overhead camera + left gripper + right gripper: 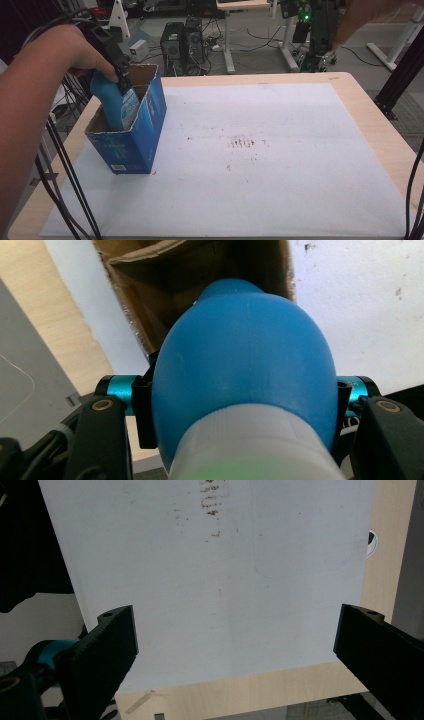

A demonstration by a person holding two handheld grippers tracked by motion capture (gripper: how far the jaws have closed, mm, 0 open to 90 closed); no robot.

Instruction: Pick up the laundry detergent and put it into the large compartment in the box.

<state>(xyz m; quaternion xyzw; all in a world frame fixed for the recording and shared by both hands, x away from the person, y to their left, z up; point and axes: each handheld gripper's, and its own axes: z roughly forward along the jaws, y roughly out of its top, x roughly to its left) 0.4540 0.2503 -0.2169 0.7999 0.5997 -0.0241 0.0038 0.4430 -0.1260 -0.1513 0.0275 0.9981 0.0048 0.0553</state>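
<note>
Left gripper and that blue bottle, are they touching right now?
Touching. In the left gripper view the black jaws of the left gripper press against both sides of the blue bottle, which points into the open cardboard box.

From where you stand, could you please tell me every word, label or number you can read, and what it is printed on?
None can be read.
Box: white print and a small white label low on its front, too small and blurred to read.
Bottle, held in the left gripper: a white label with print, too blurred to read.
Mat: brown stains, no text.
</note>
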